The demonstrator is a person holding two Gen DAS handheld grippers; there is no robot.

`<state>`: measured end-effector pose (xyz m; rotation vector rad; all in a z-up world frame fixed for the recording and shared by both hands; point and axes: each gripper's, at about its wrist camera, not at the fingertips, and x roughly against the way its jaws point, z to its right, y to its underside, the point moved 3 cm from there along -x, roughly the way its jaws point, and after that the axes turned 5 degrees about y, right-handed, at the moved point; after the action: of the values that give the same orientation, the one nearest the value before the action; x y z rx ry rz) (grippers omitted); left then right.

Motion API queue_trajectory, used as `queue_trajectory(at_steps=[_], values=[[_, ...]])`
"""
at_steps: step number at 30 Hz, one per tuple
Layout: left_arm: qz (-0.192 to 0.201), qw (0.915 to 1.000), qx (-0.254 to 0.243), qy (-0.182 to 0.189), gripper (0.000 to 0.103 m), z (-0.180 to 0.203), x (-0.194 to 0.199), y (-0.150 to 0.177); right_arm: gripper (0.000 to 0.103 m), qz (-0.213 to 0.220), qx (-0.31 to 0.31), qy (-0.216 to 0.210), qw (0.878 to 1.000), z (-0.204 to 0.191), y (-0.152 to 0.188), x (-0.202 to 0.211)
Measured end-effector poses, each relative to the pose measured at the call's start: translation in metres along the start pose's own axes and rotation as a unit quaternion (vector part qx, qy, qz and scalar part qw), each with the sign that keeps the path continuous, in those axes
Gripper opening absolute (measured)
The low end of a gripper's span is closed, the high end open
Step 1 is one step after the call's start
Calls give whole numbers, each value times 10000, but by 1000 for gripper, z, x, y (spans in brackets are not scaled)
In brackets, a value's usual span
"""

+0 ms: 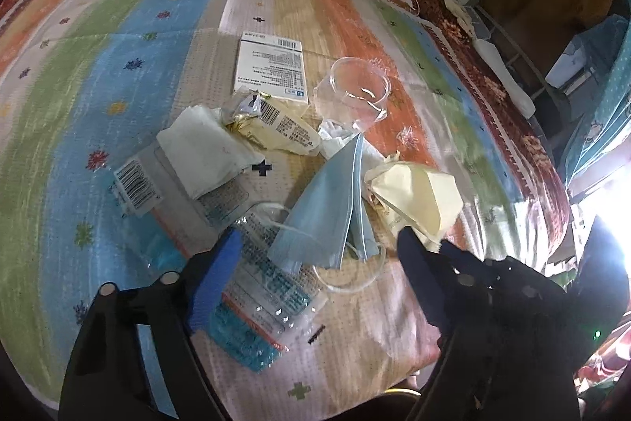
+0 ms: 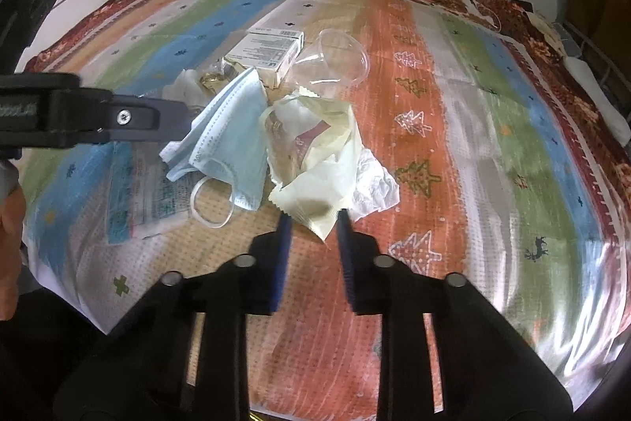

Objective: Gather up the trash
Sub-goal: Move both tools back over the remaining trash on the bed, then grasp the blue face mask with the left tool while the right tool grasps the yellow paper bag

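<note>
Our left tongs spread wide, straddling blue face mask, pads not pressing it. Our right tongs narrowed, pad tips at lower corner of cream wrapper; grip uncertain. Trash heaped mid-bed on striped bedcover: clear cup, white box, tissue.

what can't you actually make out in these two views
- Left wrist view: the text on the white box and the snack wrapper is too small to read.
- Left wrist view: bright glare at the right edge washes out what lies there.
- Right wrist view: the right tool flanks a corner of the cream wrapper; whether its pads press it is unclear.
- Right wrist view: the blue mask hides part of the tissue behind it.
</note>
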<state>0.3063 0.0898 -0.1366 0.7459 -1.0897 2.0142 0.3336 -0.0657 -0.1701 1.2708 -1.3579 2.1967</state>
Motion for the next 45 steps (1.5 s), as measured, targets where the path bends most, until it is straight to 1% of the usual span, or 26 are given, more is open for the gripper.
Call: queue_trajectory(at_steps=[4,7,8,9,10,11,12,13,14,15,19,21,25,28,31,35,40,45], values=[[13,9999,37,138,70,5,-5,-4,5,-12,-39,22,10000,1,-2,-1],[-59,9999,-98,124,63,13,-11,-4,2,-51,-230,-30,9997,7,-3,-1],[-112,9998,-159,61,58,16,-15,-3,1,-71,-287,-45,9996,8,-3,-1],[-198,9995,-223,-75,50,19,-19,-2,1,-100,-341,-62,9993,10,-3,-1],[-246,9993,-247,-137,44,19,-21,-1,1,-108,-353,-59,9993,11,-3,-2],[-314,9989,-277,-213,31,21,-24,0,1,-116,-358,-41,9993,12,-2,-1],[-404,9984,-334,-212,13,23,-26,2,1,-123,-360,-39,9993,13,-2,-1],[-459,9979,-408,-220,6,26,-27,4,1,-127,-365,-39,9992,14,-2,-1],[-439,9970,-526,-363,1,29,-27,4,1,-128,-373,-39,9992,14,-1,-1],[-387,9967,-562,-442,1,29,-24,4,1,-130,-390,-48,9991,16,-1,0],[-178,9983,-366,-427,1,26,-9,-4,1,-93,-439,-88,9990,17,-4,5],[-103,9989,-283,-366,1,25,-1,-8,1,-83,-437,-138,9989,14,-6,8],[44,9993,-93,-368,1,22,13,-13,1,51,-431,-182,9989,10,-12,20],[161,9992,34,-355,1,21,28,-16,1,160,-497,-239,9984,11,-17,32],[344,9990,117,-262,1,22,47,-20,1,236,-484,-248,9982,11,-20,42],[434,9987,68,-255,1,26,62,-19,1,319,-450,-277,9981,11,-22,54],[419,9989,51,-219,1,31,70,-14,1,406,-445,-337,9976,12,-24,69],[506,9987,-29,-55,1,42,86,-10,1,557,-389,-399,9969,10,-26,91]])
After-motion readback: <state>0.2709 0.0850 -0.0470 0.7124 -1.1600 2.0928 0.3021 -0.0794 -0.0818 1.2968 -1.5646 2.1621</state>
